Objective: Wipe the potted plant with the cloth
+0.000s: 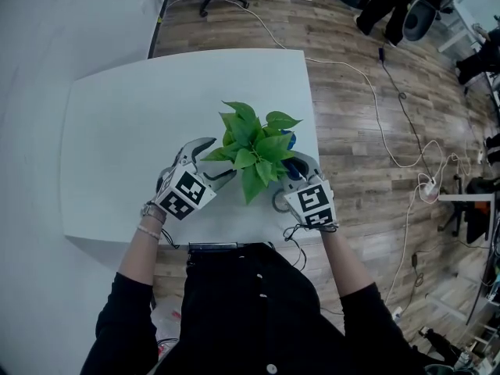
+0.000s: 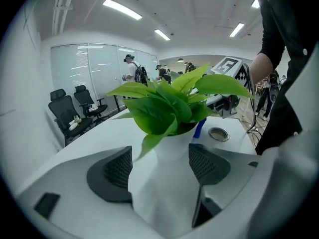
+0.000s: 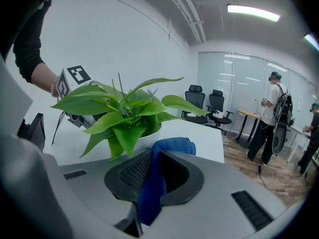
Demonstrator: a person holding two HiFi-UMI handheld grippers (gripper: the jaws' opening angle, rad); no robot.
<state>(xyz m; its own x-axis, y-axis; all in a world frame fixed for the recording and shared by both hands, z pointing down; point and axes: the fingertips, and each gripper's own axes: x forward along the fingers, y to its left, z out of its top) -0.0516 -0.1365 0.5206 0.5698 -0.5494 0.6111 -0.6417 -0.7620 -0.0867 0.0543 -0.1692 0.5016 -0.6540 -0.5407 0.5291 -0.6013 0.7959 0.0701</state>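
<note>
Holding a gripper in each hand, a person stands at the near edge of a white worktop (image 1: pixel 133 131). The right gripper (image 3: pixel 152 171) has its fingers closed tight on a blue cloth (image 3: pixel 172 146). A bunch of the cloth sticks out past the tips, just to the right of the potted plant (image 1: pixel 250 143). The left gripper (image 2: pixel 160 166) is on the plant's left side. Its fingers are wide open and hold nothing. The plant's white pot (image 2: pixel 172 146) sits just ahead of the gap between them, and the fingers do not press on it. The plant stands upright close to the person's edge of the worktop, and its big green leaves reach out toward both grippers. A small round metal ring (image 1: pixel 280 201) is set in the worktop just in front of the plant, by the right gripper. Past the plant the worktop goes on. Then comes a wooden floor (image 1: pixel 359 92) with white cables, and black office chairs (image 2: pixel 75 113) farther off.
</note>
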